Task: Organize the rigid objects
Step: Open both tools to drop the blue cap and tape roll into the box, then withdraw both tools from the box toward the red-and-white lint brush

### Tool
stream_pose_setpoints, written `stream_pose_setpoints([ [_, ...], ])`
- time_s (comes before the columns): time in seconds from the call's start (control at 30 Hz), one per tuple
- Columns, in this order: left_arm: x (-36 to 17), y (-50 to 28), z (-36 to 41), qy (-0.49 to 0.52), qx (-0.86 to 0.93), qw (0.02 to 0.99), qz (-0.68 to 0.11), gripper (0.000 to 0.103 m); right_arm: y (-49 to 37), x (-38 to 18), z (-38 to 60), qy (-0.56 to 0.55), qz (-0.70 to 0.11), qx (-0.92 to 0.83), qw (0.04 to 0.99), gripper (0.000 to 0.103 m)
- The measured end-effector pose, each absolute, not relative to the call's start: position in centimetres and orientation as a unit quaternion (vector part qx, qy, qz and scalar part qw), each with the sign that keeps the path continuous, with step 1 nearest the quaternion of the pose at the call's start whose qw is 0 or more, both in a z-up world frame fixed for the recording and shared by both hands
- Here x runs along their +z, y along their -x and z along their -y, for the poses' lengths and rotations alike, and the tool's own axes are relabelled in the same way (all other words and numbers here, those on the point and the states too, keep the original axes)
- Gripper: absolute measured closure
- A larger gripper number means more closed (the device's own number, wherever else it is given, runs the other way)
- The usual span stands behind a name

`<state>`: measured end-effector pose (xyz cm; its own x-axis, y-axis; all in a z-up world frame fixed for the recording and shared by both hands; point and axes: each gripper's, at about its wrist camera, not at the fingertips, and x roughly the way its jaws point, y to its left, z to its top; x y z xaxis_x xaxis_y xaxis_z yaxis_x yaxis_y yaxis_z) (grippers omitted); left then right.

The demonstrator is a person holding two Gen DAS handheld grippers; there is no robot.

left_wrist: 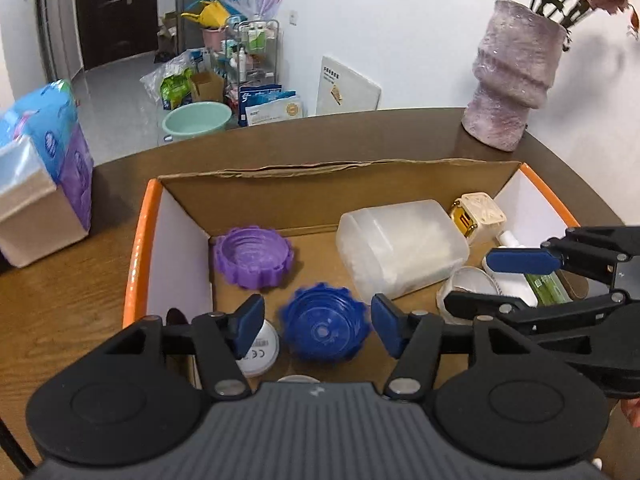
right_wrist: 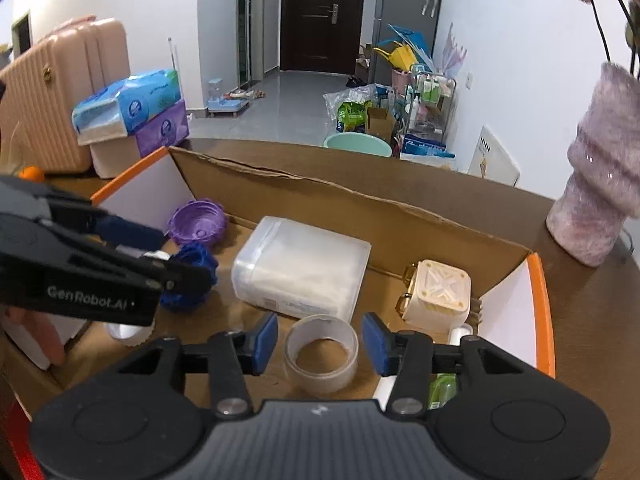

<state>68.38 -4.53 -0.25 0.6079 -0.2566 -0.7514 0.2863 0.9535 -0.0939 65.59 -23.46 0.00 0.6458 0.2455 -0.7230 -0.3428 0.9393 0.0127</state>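
Down in the cardboard box [left_wrist: 280, 200] lie the task's things: a blue ridged lid [left_wrist: 324, 322] sits near the box's front wall, framed by the left tongs [left_wrist: 318, 326], whose blue pads stand apart on either side of it without pressing on it. Likewise the right tongs [right_wrist: 320, 344] are parted around a clear tape roll [right_wrist: 321, 354], a gap showing on both sides, so nothing is gripped by either. Behind the blue lid, toward the box's left wall, rests a purple ridged lid [left_wrist: 254, 256], hollow side up. Across the middle of the box lies a frosted plastic container [right_wrist: 300, 266] on its side. Toward the right wall stands a cream cube-shaped gadget [right_wrist: 436, 292] with gold trim, and just in front of it are a small white bottle and a green one [right_wrist: 442, 390], partly hidden by the tongs. A white round disc [left_wrist: 260, 350] lies in the front left corner, touching or just beside the blue lid. Beyond the box, at the bench's [left_wrist: 60, 320] far right corner stands a mauve textured vase [left_wrist: 512, 76] with dried flowers; at its left edge sit stacked tissue packs [right_wrist: 132, 108]
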Motion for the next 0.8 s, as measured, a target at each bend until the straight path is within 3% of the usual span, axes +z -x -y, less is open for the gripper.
stream_pose_setpoints([
  [0.1,-0.1,-68.1,4.8,-0.014,-0.151,0.898,-0.413,0.039,-65.9,0.1,24.0,0.055,-0.390,0.164,0.904,0.042],
  [0.17,0.3,-67.3,5.2,-0.028,-0.153,0.903,-0.401,0.036,-65.9,0.1,24.3,0.058,-0.390,0.157,0.906,0.040],
  [0.23,1.0,-66.1,5.5,-0.041,-0.149,0.918,-0.364,0.024,-65.8,0.2,24.5,0.059,-0.387,0.153,0.907,0.040],
  [0.3,2.0,-64.8,5.7,-0.056,-0.141,0.930,-0.334,0.019,-65.1,0.8,24.5,0.074,-0.376,0.137,0.913,0.040],
  [0.6,8.5,-58.5,3.4,-0.039,-0.098,0.957,-0.270,0.012,-58.2,7.8,25.8,0.090,-0.309,0.117,0.940,0.022],
  [0.8,11.4,-52.2,1.6,-0.018,-0.059,0.978,-0.200,0.003,-52.5,11.8,27.6,0.066,-0.265,0.098,0.957,0.018],
])
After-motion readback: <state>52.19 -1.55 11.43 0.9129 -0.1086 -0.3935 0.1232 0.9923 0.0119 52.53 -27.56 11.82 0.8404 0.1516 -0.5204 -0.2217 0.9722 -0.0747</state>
